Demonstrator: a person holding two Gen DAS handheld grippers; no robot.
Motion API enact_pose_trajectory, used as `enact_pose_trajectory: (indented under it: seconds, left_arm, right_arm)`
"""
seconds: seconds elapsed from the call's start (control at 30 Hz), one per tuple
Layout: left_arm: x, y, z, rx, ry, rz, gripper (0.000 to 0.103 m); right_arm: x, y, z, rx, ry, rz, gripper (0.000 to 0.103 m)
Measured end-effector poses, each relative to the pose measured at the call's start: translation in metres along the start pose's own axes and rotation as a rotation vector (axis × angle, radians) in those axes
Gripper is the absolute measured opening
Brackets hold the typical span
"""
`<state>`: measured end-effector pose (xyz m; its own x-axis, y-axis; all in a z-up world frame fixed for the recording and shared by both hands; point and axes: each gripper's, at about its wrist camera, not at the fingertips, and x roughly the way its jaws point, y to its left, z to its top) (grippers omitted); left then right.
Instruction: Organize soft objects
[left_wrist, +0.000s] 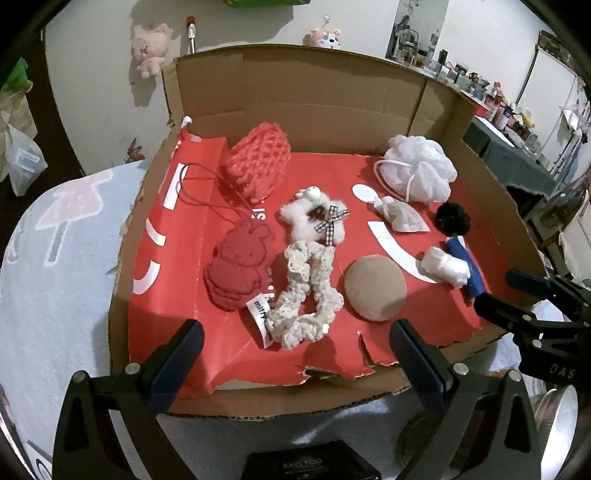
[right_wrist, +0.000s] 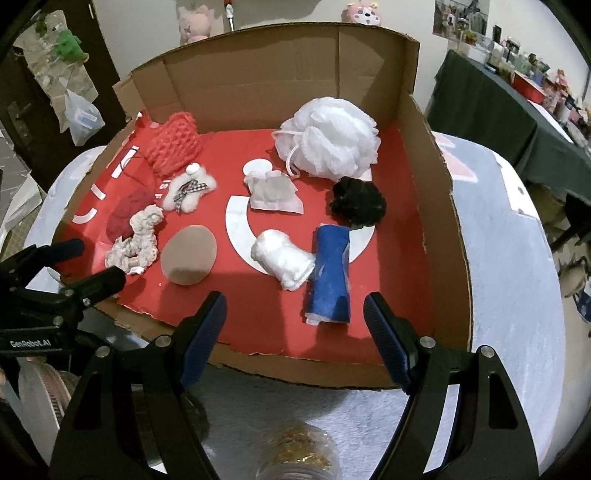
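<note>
A shallow cardboard box (left_wrist: 295, 92) lined with red paper holds several soft things. In the left wrist view: a red knitted pouch (left_wrist: 258, 162), a red bunny plush (left_wrist: 240, 266), a white fluffy bow clip (left_wrist: 317, 218), a lace scrunchie (left_wrist: 306, 295), a tan round pad (left_wrist: 375, 288), a white mesh pouf (left_wrist: 417, 170). In the right wrist view: a blue roll (right_wrist: 330, 273), a white wad (right_wrist: 282, 258), a black scrunchie (right_wrist: 358, 201), a small white pouch (right_wrist: 273, 194). My left gripper (left_wrist: 295, 347) is open and empty at the box's near edge. My right gripper (right_wrist: 295, 317) is open and empty before the blue roll.
The box sits on a round table with a pale fleece cover (left_wrist: 48, 258). A dark case (left_wrist: 314, 463) lies under the left gripper. A jar with gold contents (right_wrist: 299, 454) lies under the right gripper. A cluttered table (right_wrist: 517, 96) stands at the right.
</note>
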<state>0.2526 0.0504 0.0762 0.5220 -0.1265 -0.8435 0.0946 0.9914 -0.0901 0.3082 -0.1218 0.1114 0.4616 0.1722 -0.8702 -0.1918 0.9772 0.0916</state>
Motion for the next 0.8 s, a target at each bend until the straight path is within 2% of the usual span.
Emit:
enact_pose_trajectory:
  seconds: [0.8]
  left_arm:
    - [0.0010, 0.0022, 0.0015, -0.010, -0.004, 0.002, 0.102]
  right_arm:
    - [-0.0009, -0.0007, -0.0011, -0.002, -0.004, -0.010, 0.076]
